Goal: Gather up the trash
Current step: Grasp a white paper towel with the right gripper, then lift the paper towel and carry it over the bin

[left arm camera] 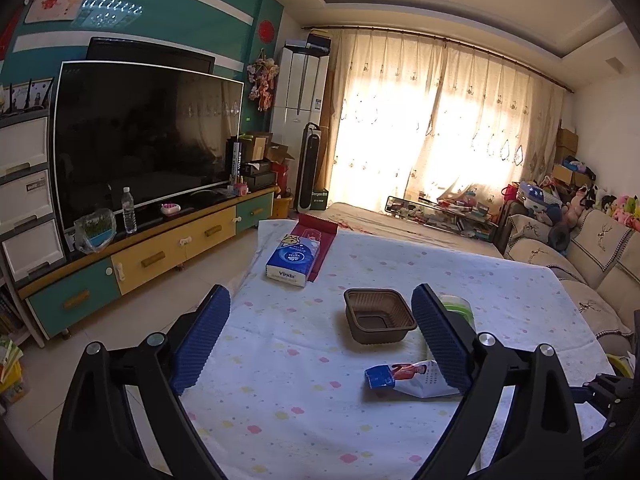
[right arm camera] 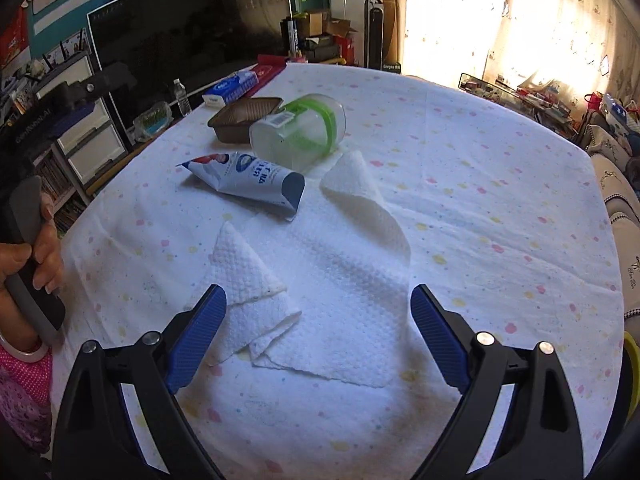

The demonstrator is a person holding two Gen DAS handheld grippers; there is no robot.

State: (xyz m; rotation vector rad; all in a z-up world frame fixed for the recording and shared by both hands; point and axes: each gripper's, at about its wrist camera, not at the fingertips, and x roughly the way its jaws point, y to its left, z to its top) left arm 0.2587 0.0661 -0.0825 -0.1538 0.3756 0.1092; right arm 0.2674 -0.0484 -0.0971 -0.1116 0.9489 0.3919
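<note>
On the table's spotted cloth (left arm camera: 304, 400) stands a brown plastic tray (left arm camera: 378, 316), with a blue-and-white wrapper (left arm camera: 404, 378) nearer me. My left gripper (left arm camera: 320, 336) hovers open above the cloth, the tray between and beyond its fingertips. A clear tub with a green lid (left arm camera: 458, 306) peeks out behind the right finger. In the right wrist view a crumpled white paper towel (right arm camera: 340, 280) lies between the fingers of my open right gripper (right arm camera: 318, 320). Beyond it lie the wrapper (right arm camera: 252, 178), the tipped tub (right arm camera: 300, 132) and the tray (right arm camera: 244, 118).
A blue Vinda tissue pack (left arm camera: 294, 260) sits on a red mat (left arm camera: 320, 240) at the table's far edge. A TV cabinet (left arm camera: 140, 256) with a big screen runs along the left, a sofa (left arm camera: 592, 264) along the right. A hand (right arm camera: 36, 248) holds the left gripper's handle.
</note>
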